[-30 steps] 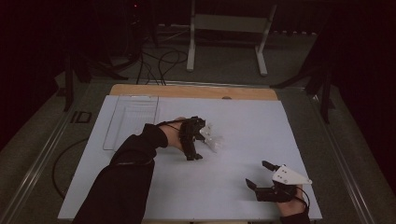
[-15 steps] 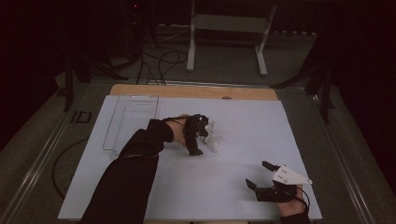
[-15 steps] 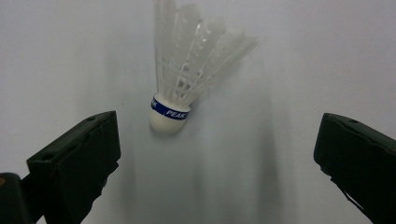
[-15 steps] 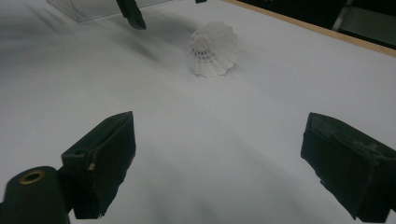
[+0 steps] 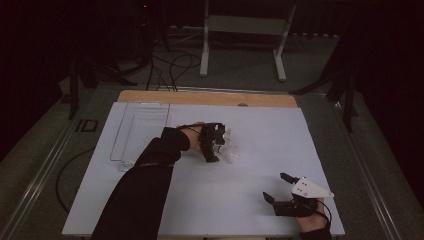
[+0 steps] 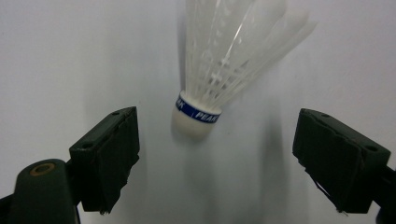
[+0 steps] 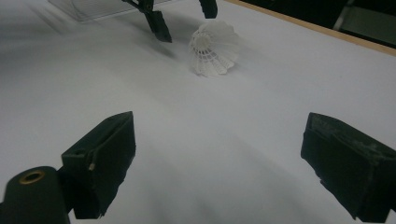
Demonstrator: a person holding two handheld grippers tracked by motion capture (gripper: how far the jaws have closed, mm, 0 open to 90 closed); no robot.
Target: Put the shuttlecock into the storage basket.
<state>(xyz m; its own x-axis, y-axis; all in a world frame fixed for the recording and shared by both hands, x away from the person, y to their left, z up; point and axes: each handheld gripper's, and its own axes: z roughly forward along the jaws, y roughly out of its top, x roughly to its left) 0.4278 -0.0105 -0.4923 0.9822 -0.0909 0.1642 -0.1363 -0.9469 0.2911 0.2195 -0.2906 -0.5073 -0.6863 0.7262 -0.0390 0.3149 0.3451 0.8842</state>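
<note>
- The shuttlecock [image 6: 224, 70] lies on its side on the white table sheet [image 5: 260, 200], near the middle, cork end toward my left gripper [image 6: 217, 154].
- My left jaws have just been closing; they stand apart on either side of the cork, neither pad touching it.
- My right gripper [image 5: 280, 187] rests near the front right edge of the sheet, well apart from the shuttlecock, jaws wide with nothing between them.
- A clear tray [image 5: 142, 125] sits at the sheet's far left.
</note>
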